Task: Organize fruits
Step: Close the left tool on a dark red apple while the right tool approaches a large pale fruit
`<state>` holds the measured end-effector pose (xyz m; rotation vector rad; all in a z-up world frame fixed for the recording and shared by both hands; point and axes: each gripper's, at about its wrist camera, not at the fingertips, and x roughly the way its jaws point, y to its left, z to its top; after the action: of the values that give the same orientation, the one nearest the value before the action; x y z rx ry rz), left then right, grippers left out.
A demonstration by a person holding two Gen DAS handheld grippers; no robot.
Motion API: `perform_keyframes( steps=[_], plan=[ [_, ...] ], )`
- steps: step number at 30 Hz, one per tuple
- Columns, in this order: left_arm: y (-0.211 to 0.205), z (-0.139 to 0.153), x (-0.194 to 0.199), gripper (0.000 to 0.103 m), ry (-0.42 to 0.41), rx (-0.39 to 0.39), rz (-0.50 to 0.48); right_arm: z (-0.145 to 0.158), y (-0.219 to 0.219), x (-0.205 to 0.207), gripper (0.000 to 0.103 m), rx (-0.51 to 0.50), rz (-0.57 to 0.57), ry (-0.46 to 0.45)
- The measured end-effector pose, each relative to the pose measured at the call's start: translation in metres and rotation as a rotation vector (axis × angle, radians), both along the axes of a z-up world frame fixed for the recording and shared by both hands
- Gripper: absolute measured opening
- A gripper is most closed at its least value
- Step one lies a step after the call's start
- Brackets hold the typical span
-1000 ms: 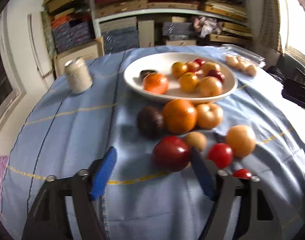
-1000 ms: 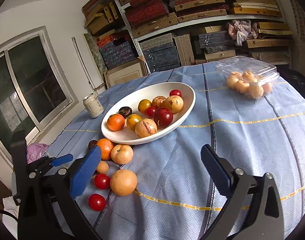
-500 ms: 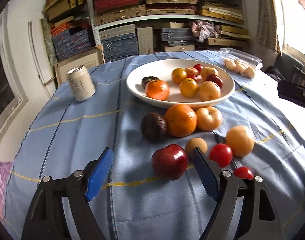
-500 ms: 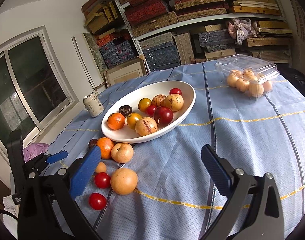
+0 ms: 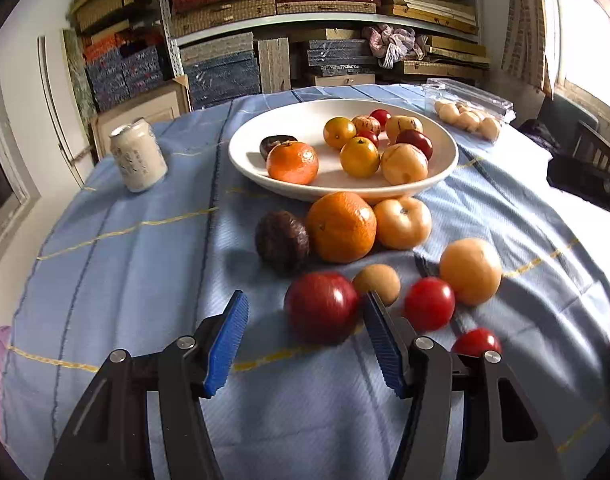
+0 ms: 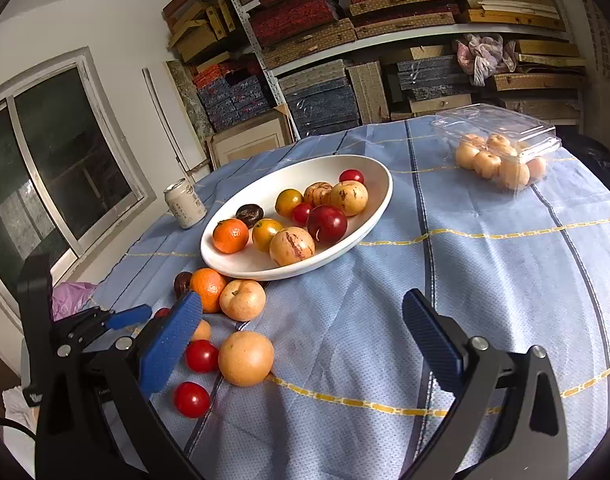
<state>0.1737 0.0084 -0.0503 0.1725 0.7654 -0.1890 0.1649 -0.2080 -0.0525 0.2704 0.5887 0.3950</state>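
The right tongs [image 6: 303,328] stand wide apart over bare blue cloth [image 6: 485,264], gripping nothing. A white bowl [image 6: 379,200] holds mixed fruit. Loose fruit lies beside it, including a pale orange [image 6: 246,358]. The left tongs [image 6: 129,316] are closing at the left edge.

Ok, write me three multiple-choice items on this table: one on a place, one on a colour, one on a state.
1. The can stands:
A. in the bowl
B. on the cloth, left of the bowl
C. on a shelf

2. The cloth is mostly:
A. blue
B. green
C. white

3. The right gripper is:
A. shut on a tomato
B. shut on the can
C. open and empty

Answers:
1 B: the can stands on the cloth, left of the bowl in both views.
2 A: the cloth is pale blue with thin yellow lines.
3 C: the right gripper has wide-apart jaws with only bare cloth between them.
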Motion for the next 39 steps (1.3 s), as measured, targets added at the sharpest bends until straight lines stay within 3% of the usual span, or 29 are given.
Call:
perform_keyframes(
  steps=[1,2,3,13,17,18,21,36,39],
  plan=[
    [-0.001,-0.001,0.003,0.057,0.013,-0.009,-0.007,-0.001,0.001,0.000,0.098,-0.005,0.004,0.001],
    [-0.002,-0.003,0.005,0.045,0.027,-0.017,-0.018,-0.001,0.002,0.000,0.098,-0.011,0.007,-0.001],
    [-0.002,-0.004,0.006,0.044,0.039,-0.024,-0.028,-0.001,0.003,0.000,0.098,-0.014,0.008,-0.003],
    [-0.001,-0.004,0.006,0.042,0.042,-0.047,-0.023,-0.003,0.012,-0.001,0.098,-0.034,0.042,0.003],
    [0.005,-0.003,0.003,0.040,0.030,-0.044,0.010,-0.003,0.030,-0.007,0.098,-0.111,0.120,-0.012],
    [0.008,-0.002,0.002,0.040,0.024,-0.044,0.018,-0.004,0.035,-0.008,0.095,-0.144,0.137,-0.014],
    [0.017,0.000,0.001,0.040,0.017,-0.056,0.049,-0.010,0.049,-0.009,0.072,-0.200,0.192,0.006],
    [0.015,-0.002,0.001,0.040,0.042,-0.073,0.036,-0.029,0.083,0.008,0.071,-0.360,0.223,0.099],
    [0.014,-0.002,0.001,0.040,0.042,-0.071,0.035,-0.032,0.088,0.009,0.067,-0.387,0.230,0.105]
  ],
)
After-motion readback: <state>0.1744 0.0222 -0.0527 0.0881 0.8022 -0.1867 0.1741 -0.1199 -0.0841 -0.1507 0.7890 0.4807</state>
